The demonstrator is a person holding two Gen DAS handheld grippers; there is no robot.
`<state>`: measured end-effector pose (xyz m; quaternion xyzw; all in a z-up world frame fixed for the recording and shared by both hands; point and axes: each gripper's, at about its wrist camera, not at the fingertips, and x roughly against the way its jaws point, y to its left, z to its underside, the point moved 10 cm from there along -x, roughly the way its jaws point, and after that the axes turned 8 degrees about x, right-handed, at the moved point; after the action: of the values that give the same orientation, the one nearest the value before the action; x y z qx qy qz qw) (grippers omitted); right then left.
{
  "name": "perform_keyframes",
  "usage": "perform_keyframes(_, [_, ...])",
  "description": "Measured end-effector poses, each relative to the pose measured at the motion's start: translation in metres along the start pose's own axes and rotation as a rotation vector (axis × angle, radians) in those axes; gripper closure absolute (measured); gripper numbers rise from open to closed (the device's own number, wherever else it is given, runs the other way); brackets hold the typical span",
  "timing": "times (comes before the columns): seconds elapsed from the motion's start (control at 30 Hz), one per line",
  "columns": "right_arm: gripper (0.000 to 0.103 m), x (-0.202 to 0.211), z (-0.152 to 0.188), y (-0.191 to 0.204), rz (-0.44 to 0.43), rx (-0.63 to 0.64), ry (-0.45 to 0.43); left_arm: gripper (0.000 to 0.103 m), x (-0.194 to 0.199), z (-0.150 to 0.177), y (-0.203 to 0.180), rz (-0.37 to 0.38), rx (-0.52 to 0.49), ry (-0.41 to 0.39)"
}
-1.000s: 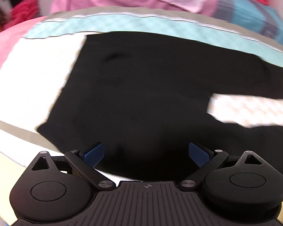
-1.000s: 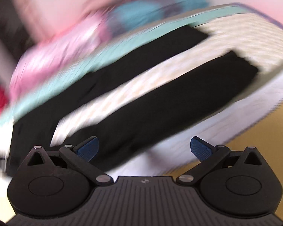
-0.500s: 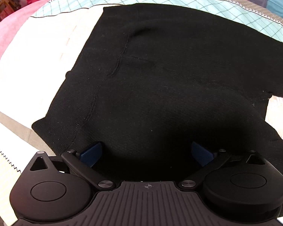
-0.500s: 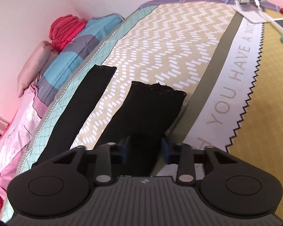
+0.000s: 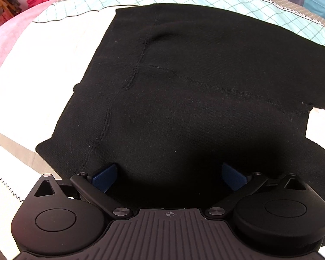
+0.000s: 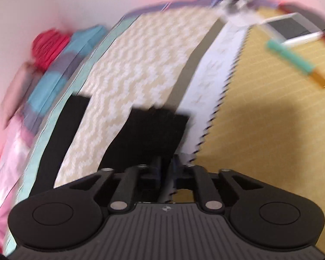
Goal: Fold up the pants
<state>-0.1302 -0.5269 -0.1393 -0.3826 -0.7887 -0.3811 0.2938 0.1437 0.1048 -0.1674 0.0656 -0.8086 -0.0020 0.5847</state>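
Black pants (image 5: 184, 91) are lying spread flat on the bed cover (image 5: 43, 69), waist end toward the cover's near edge, the two legs running off toward its far end. Open cover is showing to the left of the waist and between the legs; the zigzag-trimmed white band (image 6: 208, 82) and the yellow section (image 6: 270, 130) along the near edge are lying bare beside the nearer leg. Folded bedding (image 6: 52, 80) is piled along the wall-side edge, just past the farther leg (image 6: 65, 130).

Left gripper (image 5: 169, 173) is hovering low over the waist part, jaws standing wide apart, blue pads (image 5: 104, 176) clear on either side of the cloth, nothing pinched.

Right gripper (image 6: 165, 169) is closing on the side edge of the nearer leg (image 6: 149, 134); dark cloth is sitting between the nearly met fingers. View is blurred.

Fabric is looking knit, matte, with a curved seam (image 5: 127, 82) and one soft ridge near the waist; the leg hems are lying square.

A green-and-orange pen (image 6: 292, 62) is lying at the far corner.
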Motion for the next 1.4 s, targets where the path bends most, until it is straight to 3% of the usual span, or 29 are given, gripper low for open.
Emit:
perform_keyframes(0.03, [0.066, 0.009, -0.004, 0.0, 0.048, 0.018, -0.036, 0.0, 0.0, 0.0, 0.0, 0.004, -0.006, -0.001])
perform_keyframes(0.1, [0.063, 0.033, -0.007, 0.019, 0.08, 0.188, -0.125, 0.0, 0.0, -0.001, 0.001, 0.017, -0.012, 0.001])
perform_keyframes(0.17, [0.057, 0.056, 0.012, 0.065, 0.012, 0.507, -0.156, 0.0, 0.0, -0.003, 0.003, 0.04, -0.011, 0.004])
perform_keyframes(0.23, [0.04, 0.078, 0.063, 0.119, -0.129, 0.829, -0.13, 0.0, 0.002, -0.004, 0.005, 0.059, -0.004, -0.004])
perform_keyframes(0.37, [0.042, 0.127, 0.217, 0.203, -0.508, 1.403, -0.024, 0.0, 0.011, -0.004, 0.018, 0.102, 0.041, -0.017])
perform_keyframes(0.43, [0.056, 0.142, 0.283, 0.229, -0.631, 1.615, -0.027, 0.0, 0.014, -0.004, 0.025, 0.108, 0.059, -0.022])
perform_keyframes(0.5, [0.059, 0.146, 0.325, 0.249, -0.7, 1.725, -0.025, 0.0, 0.014, -0.004, 0.032, 0.091, 0.057, -0.024])
perform_keyframes(0.6, [0.059, 0.128, 0.363, 0.274, -0.697, 1.875, -0.05, 0.0, 0.008, -0.003, 0.045, 0.037, 0.046, -0.015])
perform_keyframes(0.67, [0.06, 0.11, 0.369, 0.286, -0.699, 1.891, -0.038, 0.0, 0.009, -0.003, 0.047, 0.063, 0.04, -0.025])
perform_keyframes(0.7, [0.074, 0.103, 0.367, 0.292, -0.709, 1.863, -0.027, 0.0, 0.009, -0.002, 0.047, 0.064, 0.032, -0.025])
perform_keyframes(0.73, [0.097, 0.097, 0.365, 0.296, -0.712, 1.815, 0.045, 0.0, 0.009, -0.001, 0.046, 0.061, 0.023, -0.026])
perform_keyframes(0.77, [0.097, 0.096, 0.359, 0.297, -0.705, 1.758, 0.104, 0.0, 0.009, -0.001, 0.046, 0.057, 0.016, -0.026])
perform_keyframes(0.83, [0.097, 0.117, 0.356, 0.287, -0.77, 1.68, 0.224, 0.0, 0.009, 0.001, 0.046, 0.057, 0.007, -0.027])
perform_keyframes(0.9, [0.097, 0.131, 0.362, 0.269, -0.793, 1.714, 0.297, 0.0, 0.01, 0.001, 0.048, 0.068, 0.006, -0.031])
perform_keyframes(0.97, [0.097, 0.131, 0.366, 0.261, -0.782, 1.78, 0.28, 0.0, 0.009, 0.001, 0.049, 0.074, 0.012, -0.034])
perform_keyframes(1.07, [0.076, 0.138, 0.356, 0.276, -0.798, 1.719, 0.276, 0.0, 0.008, 0.001, 0.041, 0.053, -0.003, -0.036])
perform_keyframes(1.1, [0.057, 0.141, 0.349, 0.284, -0.833, 1.659, 0.278, 0.0, 0.008, 0.002, 0.039, 0.047, -0.009, -0.038])
perform_keyframes(1.13, [0.048, 0.142, 0.343, 0.292, -0.853, 1.604, 0.272, 0.0, 0.008, 0.003, 0.037, 0.041, -0.016, -0.041])
perform_keyframes(1.2, [0.047, 0.133, 0.334, 0.301, -0.818, 1.534, 0.26, 0.0, 0.008, 0.004, 0.036, 0.038, -0.025, -0.046])
perform_keyframes(1.23, [0.055, 0.123, 0.334, 0.301, -0.765, 1.527, 0.277, 0.0, 0.009, 0.005, 0.035, 0.039, -0.028, -0.046])
perform_keyframes(1.3, [0.065, 0.104, 0.339, 0.275, -0.665, 1.563, 0.417, 0.0, 0.011, 0.006, 0.035, 0.051, -0.043, -0.043])
perform_keyframes(1.4, [0.064, 0.119, 0.326, 0.262, -0.706, 1.585, 0.483, 0.0, 0.016, 0.009, 0.042, 0.06, -0.064, -0.049])
